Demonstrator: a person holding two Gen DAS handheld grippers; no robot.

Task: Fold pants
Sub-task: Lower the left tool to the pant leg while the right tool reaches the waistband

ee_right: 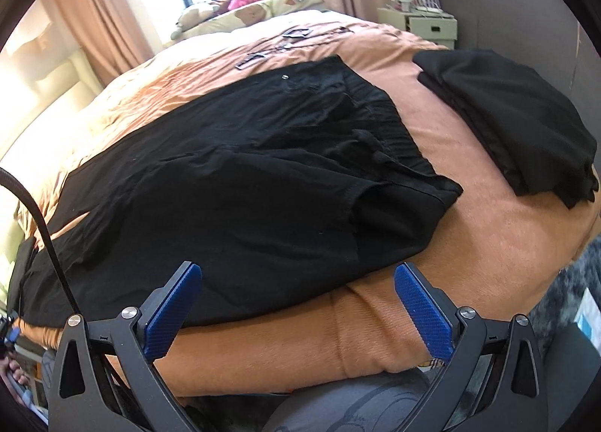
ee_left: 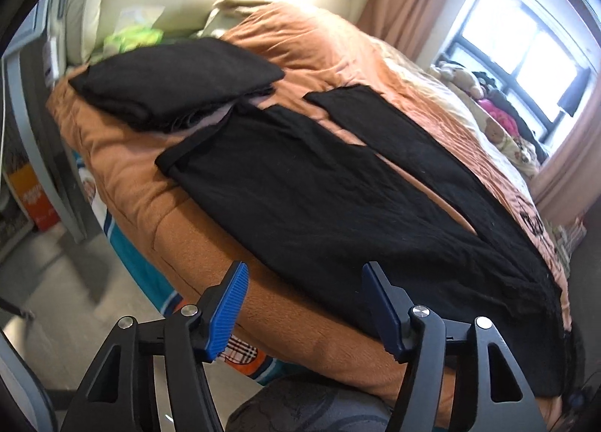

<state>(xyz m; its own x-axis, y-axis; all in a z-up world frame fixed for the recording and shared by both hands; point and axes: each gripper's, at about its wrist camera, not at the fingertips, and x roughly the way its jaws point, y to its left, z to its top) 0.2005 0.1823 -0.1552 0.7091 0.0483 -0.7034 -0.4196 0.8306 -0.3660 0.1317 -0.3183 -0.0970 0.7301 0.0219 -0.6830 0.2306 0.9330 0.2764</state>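
Black pants (ee_left: 319,191) lie spread flat on an orange blanket (ee_left: 150,188) on the bed, legs apart and pointing toward the headboard side in the left wrist view. In the right wrist view the pants (ee_right: 233,184) show their waistband toward the right. My left gripper (ee_left: 304,304) is open and empty, just above the near bed edge by the pants' leg. My right gripper (ee_right: 296,304) is open and empty, at the near edge in front of the pants' hip area.
A stack of folded black clothes (ee_left: 176,82) sits on the blanket beyond the leg ends; it also shows at the right in the right wrist view (ee_right: 518,120). Belts or straps (ee_right: 289,37) lie farther on the bed. Stuffed toys by the window (ee_right: 233,0). A nightstand (ee_right: 424,22) stands far right.
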